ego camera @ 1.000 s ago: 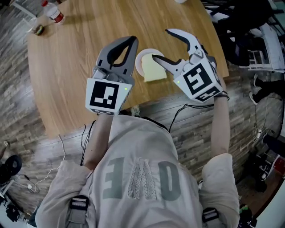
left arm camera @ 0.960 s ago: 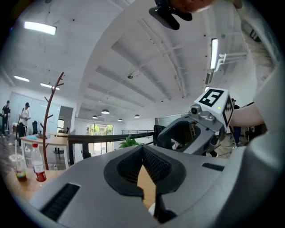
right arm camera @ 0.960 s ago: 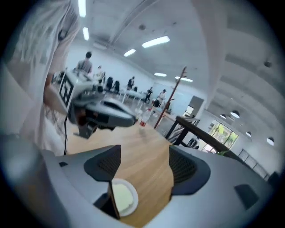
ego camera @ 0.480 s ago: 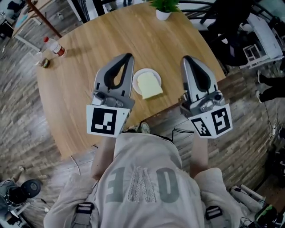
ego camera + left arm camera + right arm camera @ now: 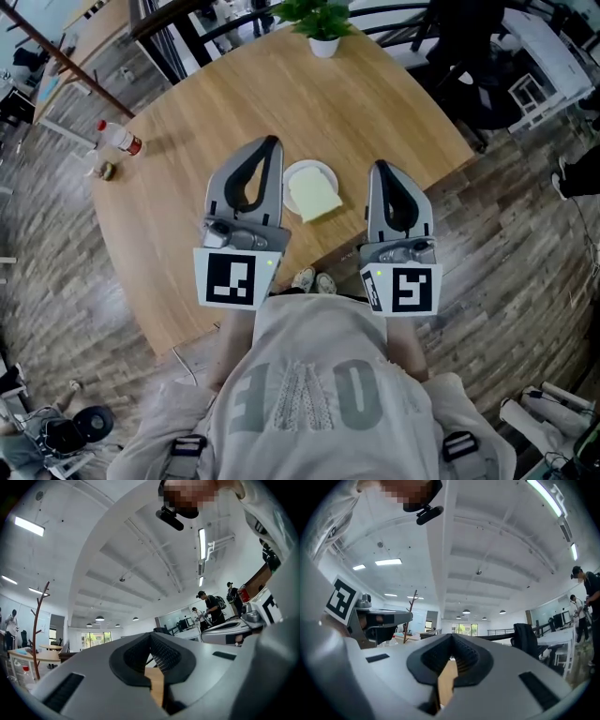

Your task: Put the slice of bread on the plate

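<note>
The pale slice of bread lies on the small white plate near the round wooden table's near edge. My left gripper hangs just left of the plate, shut and empty, its tips meeting in the left gripper view. My right gripper hangs to the right of the plate, also shut with nothing held; its tips are together in the right gripper view. Both grippers are raised off the table and point outward over it, apart from the bread.
A potted green plant stands at the table's far edge. A bottle with a red cap lies at the table's left rim. Chairs and dark furniture crowd the right side. Other people stand far off in the room.
The right gripper's jaws were wide open around the bread and plate; they are now shut and drawn back to the right. Both grippers have lifted and levelled out. The bread stays on the plate.
</note>
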The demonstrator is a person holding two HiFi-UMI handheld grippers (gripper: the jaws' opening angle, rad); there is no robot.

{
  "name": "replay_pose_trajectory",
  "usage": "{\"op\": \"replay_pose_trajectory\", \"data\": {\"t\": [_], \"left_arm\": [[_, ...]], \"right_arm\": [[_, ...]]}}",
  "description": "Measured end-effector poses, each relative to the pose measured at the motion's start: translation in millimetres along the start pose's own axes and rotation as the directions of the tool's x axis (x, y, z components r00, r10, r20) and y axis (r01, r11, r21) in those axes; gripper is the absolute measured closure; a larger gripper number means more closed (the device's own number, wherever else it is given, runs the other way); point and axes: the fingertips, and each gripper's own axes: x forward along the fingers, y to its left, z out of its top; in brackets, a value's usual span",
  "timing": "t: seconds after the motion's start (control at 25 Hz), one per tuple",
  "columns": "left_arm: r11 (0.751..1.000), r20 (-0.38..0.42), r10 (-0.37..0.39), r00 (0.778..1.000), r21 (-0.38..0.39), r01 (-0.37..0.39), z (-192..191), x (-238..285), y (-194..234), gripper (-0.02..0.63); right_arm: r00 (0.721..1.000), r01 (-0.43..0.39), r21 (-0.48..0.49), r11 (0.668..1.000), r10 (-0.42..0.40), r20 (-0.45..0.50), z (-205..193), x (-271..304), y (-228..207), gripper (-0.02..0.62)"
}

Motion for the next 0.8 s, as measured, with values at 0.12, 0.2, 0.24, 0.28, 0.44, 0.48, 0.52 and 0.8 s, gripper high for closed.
{"op": "replay_pose_trajectory", "data": {"t": [0.12,0.2,0.24,0.28,0.44,0.48,0.52,0.8], "left_arm": [[1.0,0.013,-0.004,1.0,0.011,0.004,4,-1,-6,0.599],[1.0,0.021,-0.004,1.0,0.017,0.003,7,-1,-8,0.6],[1.0,0.023,-0.003,1.0,0.02,0.002,8,-1,-9,0.6],[1.0,0.025,-0.002,1.0,0.024,0.001,9,-1,-9,0.6],[0.999,0.022,0.006,1.0,0.034,-0.007,11,-3,-10,0.6],[0.999,0.02,0.009,1.0,0.036,-0.009,11,-3,-11,0.6],[0.999,0.019,0.011,1.0,0.037,-0.012,11,-4,-12,0.6],[0.999,0.011,0.022,1.0,0.044,-0.022,13,-7,-13,0.6]], "right_arm": [[1.0,-0.006,-0.023,1.0,0.007,0.002,-1,-1,2,0.58],[1.0,-0.012,-0.036,0.999,0.012,0.004,-2,-2,3,0.58],[1.0,-0.015,-0.039,0.999,0.015,0.004,-2,-2,3,0.58],[1.0,-0.019,-0.04,0.999,0.019,0.005,-2,-1,3,0.58],[0.998,-0.041,-0.035,0.999,0.042,0.043,9,3,8,0.58],[0.998,-0.044,-0.036,0.998,0.046,0.054,12,4,10,0.58],[0.997,-0.046,-0.039,0.998,0.049,0.057,14,4,11,0.58],[0.997,-0.065,-0.033,0.997,0.066,0.03,13,6,12,0.58]]}}
